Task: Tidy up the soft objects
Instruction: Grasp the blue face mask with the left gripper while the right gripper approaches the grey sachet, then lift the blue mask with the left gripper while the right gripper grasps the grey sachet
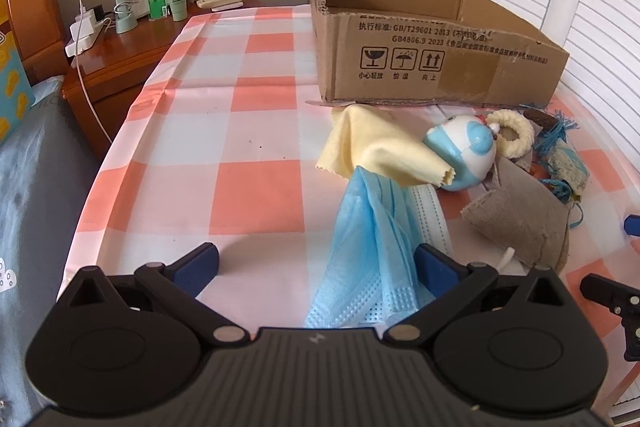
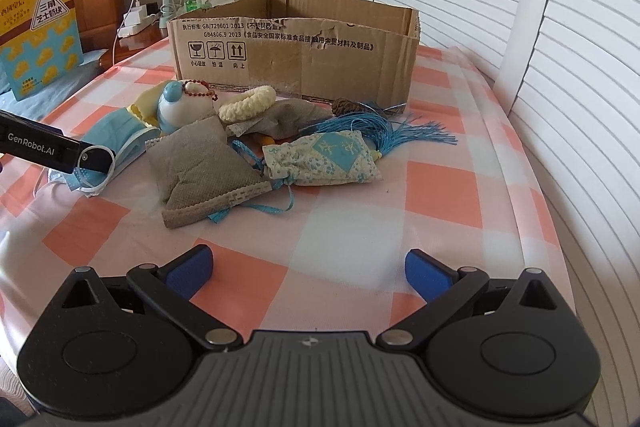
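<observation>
Right wrist view takes in a table under a pink-and-white checked cloth (image 2: 352, 227), the largest thing in sight. At its far side stands an open cardboard box (image 2: 296, 55), long side facing the cameras, printed with "GB/T29601 2013", "GB4806.9 2023", Chinese text and three handling symbols (a glass, an umbrella, two up arrows). At far left a yellow and blue snack bag (image 2: 40, 35) stands upright with a triangular label in Chinese characters.

In front of the box the soft objects lie in a loose heap. A grey woven pouch (image 2: 200, 167) lies flat, nearest the right gripper. Beside it a floral sachet (image 2: 328, 159) lies with its long axis across the table, its tied neck toward the pouch and its blue tassel (image 2: 392, 135) fanning out to the right. A blue face mask (image 1: 368, 239) runs lengthwise from the heap toward the left gripper, its far end under a yellow cloth (image 1: 376, 147). Behind these sit a white and blue round toy (image 1: 464, 155) and a cream braided ring (image 2: 248, 105).

The left gripper (image 1: 318, 267) is spread wide; the mask drapes against its right finger, but nothing is clamped. Its black side reads "GenRobot.AI" in the right wrist view. The right gripper (image 2: 308, 271) is equally wide apart and empty, over bare cloth short of the heap.
</observation>
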